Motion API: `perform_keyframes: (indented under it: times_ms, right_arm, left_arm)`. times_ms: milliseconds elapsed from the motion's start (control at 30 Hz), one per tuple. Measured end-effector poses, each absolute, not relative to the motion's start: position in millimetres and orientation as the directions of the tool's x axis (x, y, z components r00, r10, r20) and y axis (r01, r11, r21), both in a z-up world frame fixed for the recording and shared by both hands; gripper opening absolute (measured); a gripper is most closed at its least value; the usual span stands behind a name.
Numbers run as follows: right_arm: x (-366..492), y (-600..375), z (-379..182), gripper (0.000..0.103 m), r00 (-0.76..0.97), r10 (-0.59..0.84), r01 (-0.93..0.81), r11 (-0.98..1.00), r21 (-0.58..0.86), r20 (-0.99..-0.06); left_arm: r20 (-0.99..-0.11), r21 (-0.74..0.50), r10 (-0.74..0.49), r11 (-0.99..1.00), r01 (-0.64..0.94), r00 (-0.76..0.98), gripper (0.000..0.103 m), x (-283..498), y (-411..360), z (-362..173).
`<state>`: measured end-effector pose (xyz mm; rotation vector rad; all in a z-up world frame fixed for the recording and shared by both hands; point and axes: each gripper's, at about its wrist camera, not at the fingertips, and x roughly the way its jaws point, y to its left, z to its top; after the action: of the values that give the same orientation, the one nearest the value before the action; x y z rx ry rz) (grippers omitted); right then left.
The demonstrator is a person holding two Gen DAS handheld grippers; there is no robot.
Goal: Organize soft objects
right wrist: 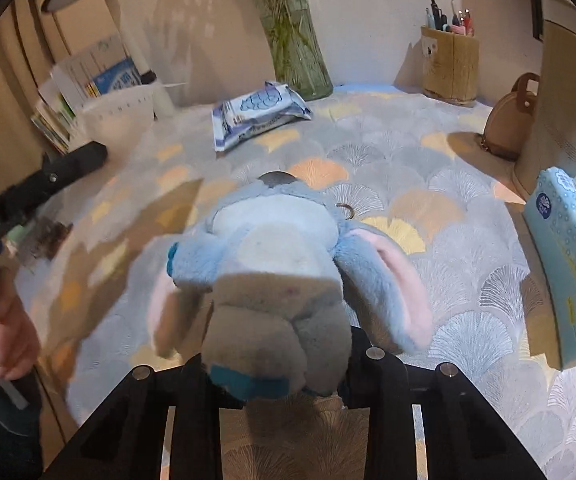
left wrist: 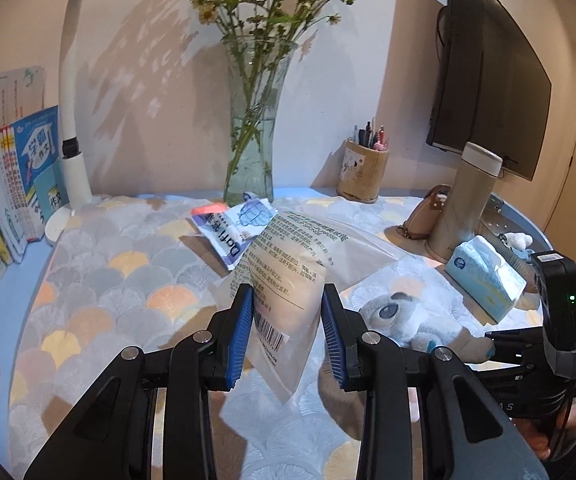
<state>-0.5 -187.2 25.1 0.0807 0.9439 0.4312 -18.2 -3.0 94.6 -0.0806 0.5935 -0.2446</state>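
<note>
In the left wrist view the left tool [left wrist: 286, 336] sits low and centre, both blue-padded fingers [left wrist: 240, 336] pointing up-frame. A clear sponge bag [left wrist: 288, 300] with a barcode hangs between the pads, touching the left pad while a gap shows at the right pad, so I cannot tell whether it is actually pinched. The bag's upper part reaches up-frame toward a wipes pack [left wrist: 234, 226] lying before the glass vase [left wrist: 252, 120]. At the lower right edge of this view a hand [left wrist: 555, 428] grips the black handle of the right tool [left wrist: 491, 346], which lies level and points toward frame left.

In the right wrist view the right tool [right wrist: 276, 376] is clamped on the plush toy [right wrist: 280, 280], its fingers hidden behind the grey foot. The toy fills the centre of the frame, ears spread to either side, over the patterned surface [right wrist: 467, 280]; whether it rests there I cannot tell. A tissue pack [right wrist: 563, 264] stands at the right edge, beside a flask [right wrist: 559, 92]. At the left edge a hand [right wrist: 8, 332] holds the other handle, blurred.
</note>
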Motion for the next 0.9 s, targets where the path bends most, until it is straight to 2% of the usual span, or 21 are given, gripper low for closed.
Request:
perform_keyframes:
  times_ms: [133, 267, 367, 467, 500, 600, 767, 833, 900]
  right_arm:
    - [-9.5, -197.1, 28.6, 0.030, 0.529, 0.383, -0.321, 0.916, 0.240, -0.757]
    - [-22.1, -214.9, 49.7, 0.030, 0.567, 0.444, -0.322, 0.895, 0.309, -0.694]
    - [-32.7, -222.9, 73.0, 0.030, 0.619, 0.456, -0.341, 0.889, 0.304, -0.640]
    - [-34.6, -222.3, 77.3, 0.030, 0.620, 0.442, -0.355, 0.895, 0.271, -0.648]
    - [-32.1, -220.4, 71.3, 0.032, 0.599, 0.446, -0.363, 0.892, 0.271, -0.665]
    - [-23.6, -220.6, 48.2, 0.069, 0.546, 0.414, -0.310, 0.907, 0.284, -0.728]
    - [-27.7, -238.4, 45.4, 0.072, 0.536, 0.403, -0.305, 0.912, 0.274, -0.742]
    - [-19.4, -250.1, 47.1, 0.094, 0.554, 0.410, -0.269, 0.912, 0.310, -0.725]
    - [-3.9, -257.1, 42.8, 0.096, 0.528, 0.491, -0.258, 0.870, 0.421, -0.693]
  left_arm:
    - [-0.530, -0.145, -0.265, 0.964, 0.222, 0.805, 0.031, -23.4, -8.2, 100.0]
    - [-0.501, -0.140, -0.280, 0.960, 0.243, 0.819, 0.031, -29.3, -13.0, 114.6]
    - [-0.476, -0.112, -0.284, 0.958, 0.263, 0.832, 0.031, -34.5, -20.9, 128.0]
    - [-0.469, -0.099, -0.283, 0.958, 0.269, 0.836, 0.031, -36.6, -26.2, 131.2]
    - [-0.474, -0.100, -0.282, 0.958, 0.267, 0.834, 0.031, -36.8, -26.9, 129.7]
    - [-0.482, -0.106, -0.280, 0.959, 0.262, 0.830, 0.031, -40.5, -24.9, 124.7]
    - [-0.493, -0.121, -0.273, 0.962, 0.246, 0.826, 0.031, -42.8, -15.3, 116.7]
    - [-0.494, -0.133, -0.274, 0.962, 0.240, 0.825, 0.031, -40.8, -12.6, 115.2]
    - [-0.493, -0.135, -0.274, 0.962, 0.239, 0.826, 0.031, -39.8, -11.4, 114.7]
